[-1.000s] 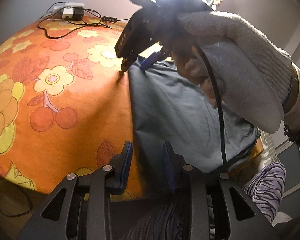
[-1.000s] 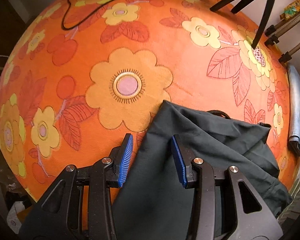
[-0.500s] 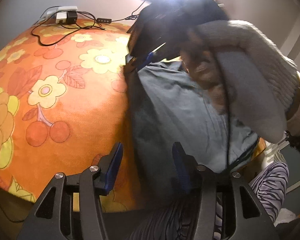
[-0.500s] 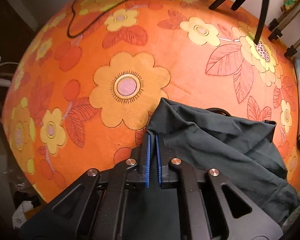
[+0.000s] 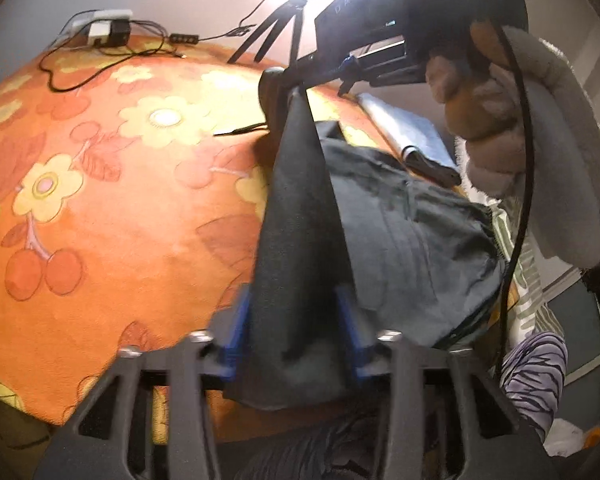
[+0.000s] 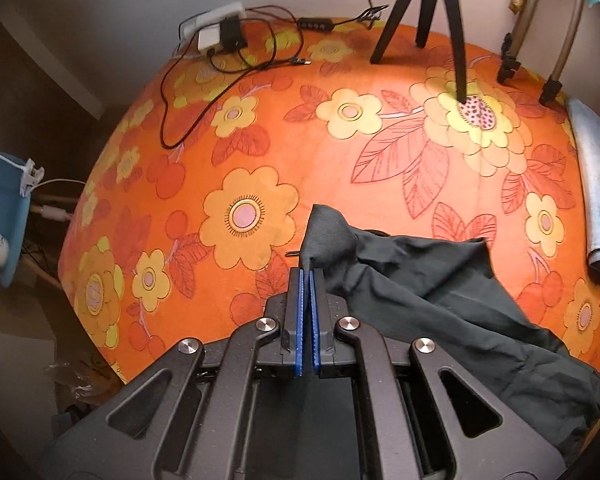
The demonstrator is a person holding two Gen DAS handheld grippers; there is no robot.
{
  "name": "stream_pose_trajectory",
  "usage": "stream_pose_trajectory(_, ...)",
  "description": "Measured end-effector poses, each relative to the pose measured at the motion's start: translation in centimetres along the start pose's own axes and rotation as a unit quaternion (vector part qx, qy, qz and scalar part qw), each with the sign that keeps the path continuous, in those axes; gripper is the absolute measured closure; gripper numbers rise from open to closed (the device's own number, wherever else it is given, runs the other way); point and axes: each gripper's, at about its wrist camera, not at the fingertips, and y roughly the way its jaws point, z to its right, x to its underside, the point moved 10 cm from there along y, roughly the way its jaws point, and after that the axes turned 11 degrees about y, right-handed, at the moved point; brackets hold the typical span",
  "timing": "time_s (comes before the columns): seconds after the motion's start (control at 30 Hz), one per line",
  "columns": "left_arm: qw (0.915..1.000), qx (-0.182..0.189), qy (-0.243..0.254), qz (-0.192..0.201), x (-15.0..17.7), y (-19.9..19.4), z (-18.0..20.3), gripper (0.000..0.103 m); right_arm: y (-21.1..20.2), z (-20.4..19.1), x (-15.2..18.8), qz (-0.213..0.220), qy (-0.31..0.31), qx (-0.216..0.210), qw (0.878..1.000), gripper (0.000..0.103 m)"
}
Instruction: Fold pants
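Dark grey pants lie at the right side of an orange flowered blanket. My right gripper is shut on a corner of the pants and holds it lifted off the blanket. In the left wrist view the right gripper pulls a strip of the cloth up and taut. That strip runs down between the blue pads of my left gripper. The jaws stand wide apart around the cloth, not pressing it.
A black tripod stands on the blanket at the back. A power strip with cables lies at the far edge. A folded light blue cloth lies at the right. A blue box stands off the left.
My right gripper shut on the pants corner and lifted it up and back. The cloth now stretches between both grippers; my left gripper moved in around the lower edge.
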Motion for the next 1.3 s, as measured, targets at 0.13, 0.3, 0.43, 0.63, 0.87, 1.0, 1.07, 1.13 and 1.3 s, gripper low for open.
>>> stream_pose_trajectory(0.13,0.9998,0.002,0.013,0.018,-1.0,-0.7,1.1,0.092,-1.0,0.9,-0.2,0.010,0.009,-0.010,1.000,0.100)
stream_pose_trajectory(0.3,0.9978,0.026,0.050,0.036,-2.2,-1.7,4.5,0.095,-2.8,2.6,-0.3,0.023,0.018,-0.025,0.999,0.100)
stream_pose_trajectory(0.43,0.9941,0.053,0.084,0.043,-3.5,-1.6,8.3,0.095,-4.6,4.5,-0.3,0.036,0.030,-0.032,0.998,0.100)
stream_pose_trajectory(0.63,0.9882,0.096,0.112,0.040,-4.8,-0.2,13.0,0.096,-8.4,8.9,-0.1,0.067,0.050,-0.034,0.996,0.100)
stream_pose_trajectory(0.87,0.9771,0.152,0.146,0.031,-5.5,1.9,19.8,0.096,-13.2,16.7,0.7,0.102,0.089,-0.022,0.991,0.100)
stream_pose_trajectory(1.0,0.9678,0.182,0.173,0.015,-5.0,3.7,24.1,0.096,-15.2,21.9,1.9,0.114,0.117,-0.008,0.987,0.100)
stream_pose_trajectory(1.07,0.9625,0.196,0.187,0.005,-4.8,4.7,26.1,0.096,-16.0,24.7,2.6,0.120,0.137,-0.001,0.983,0.100)
stream_pose_trajectory(1.13,0.9568,0.207,0.205,-0.005,-4.4,5.7,28.1,0.097,-16.7,27.2,3.4,0.124,0.153,0.003,0.980,0.100)
stream_pose_trajectory(1.3,0.9455,0.225,0.235,-0.024,-3.9,7.9,32.0,0.097,-17.7,33.4,5.0,0.131,0.193,0.014,0.972,0.100)
